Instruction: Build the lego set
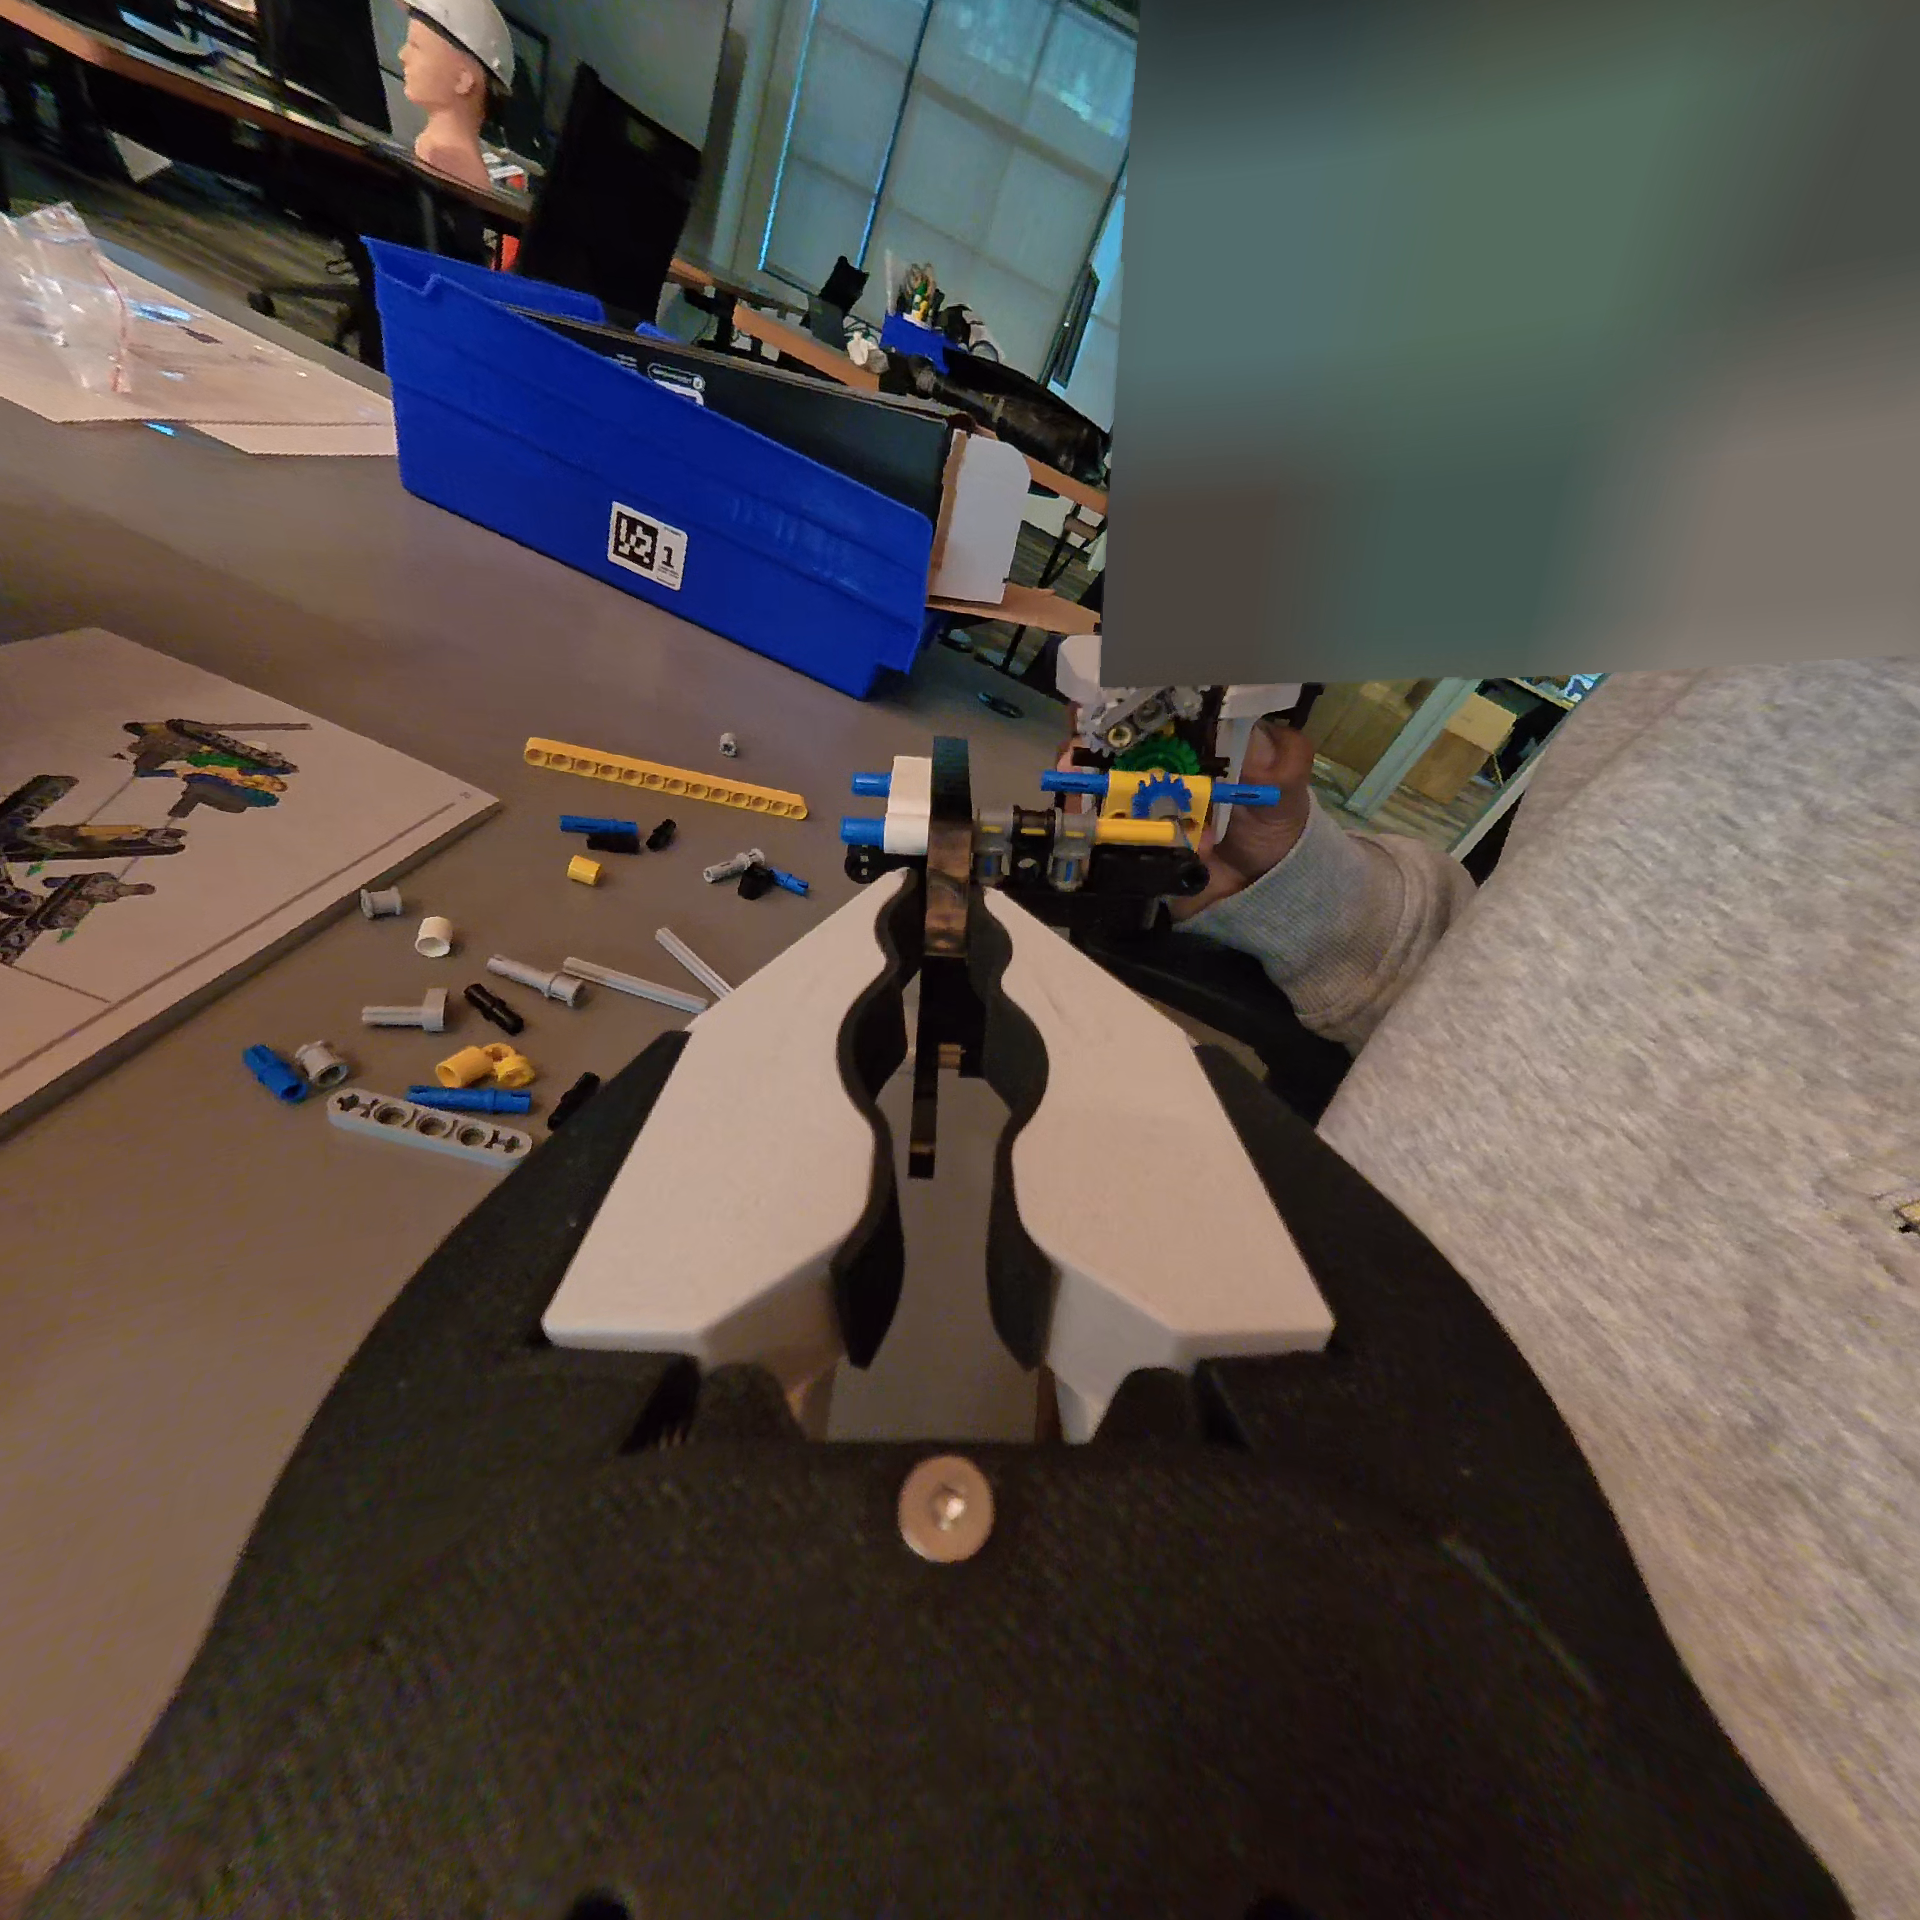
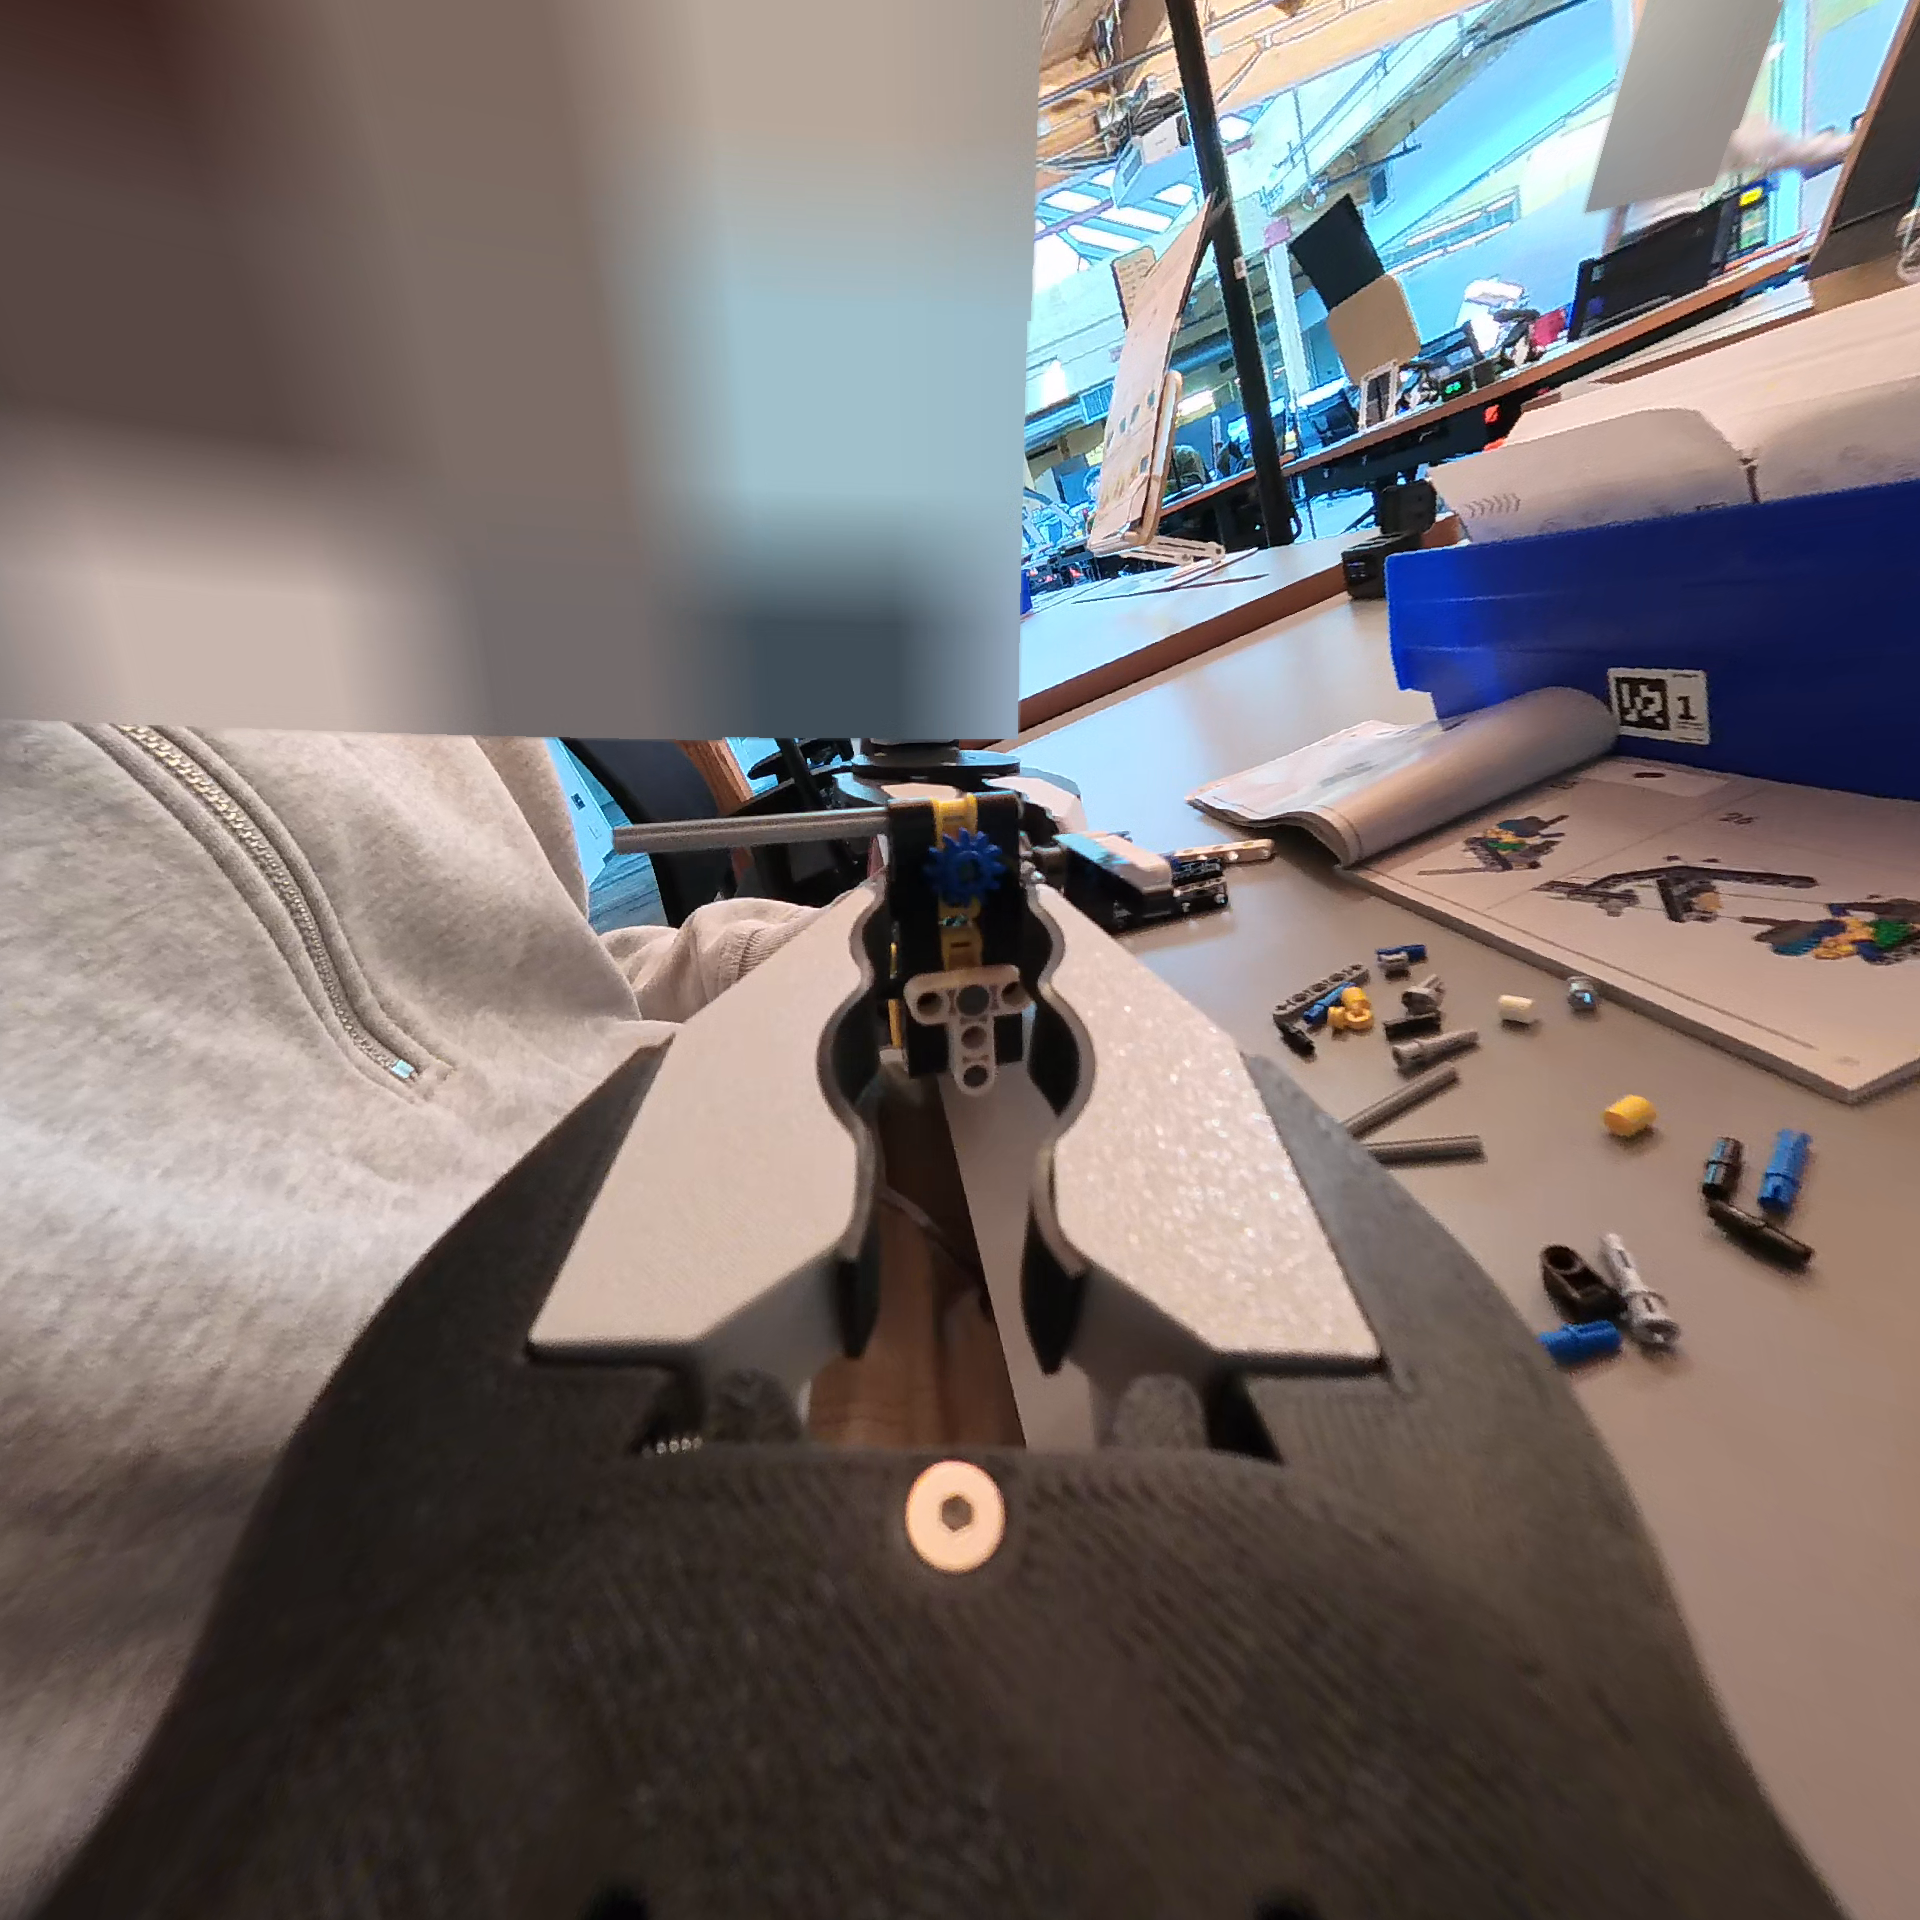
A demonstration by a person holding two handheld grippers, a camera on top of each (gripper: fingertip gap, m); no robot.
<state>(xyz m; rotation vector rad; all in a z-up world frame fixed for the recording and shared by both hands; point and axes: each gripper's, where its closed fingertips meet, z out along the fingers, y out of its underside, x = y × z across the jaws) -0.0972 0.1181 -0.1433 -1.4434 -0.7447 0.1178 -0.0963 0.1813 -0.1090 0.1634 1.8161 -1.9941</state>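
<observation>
In the left wrist view my left gripper (image 1: 945, 883) is shut on a thin black beam (image 1: 948, 935) seen edge-on. A white block with blue pins (image 1: 899, 816) sits on its left. To its right the lego assembly (image 1: 1101, 831) carries a yellow frame and blue gear (image 1: 1158, 800). A hand (image 1: 1262, 821) shows behind it. In the right wrist view my right gripper (image 2: 951, 914) is shut on the same assembly (image 2: 951, 935), gripping its black and yellow frame. The blue gear (image 2: 961, 868) faces me, with a grey T-piece (image 2: 971, 1023) below and a grey axle (image 2: 748, 831) pointing left.
Loose pins, axles and connectors lie on the grey table (image 1: 312, 1299), with a long yellow beam (image 1: 665, 777) and a grey beam (image 1: 431, 1122). The open instruction booklet (image 1: 156, 852) lies at left. A blue bin (image 1: 644, 488) stands behind. A grey sweatshirt (image 2: 260, 987) is close by. Left tips to right tips: about 8 cm.
</observation>
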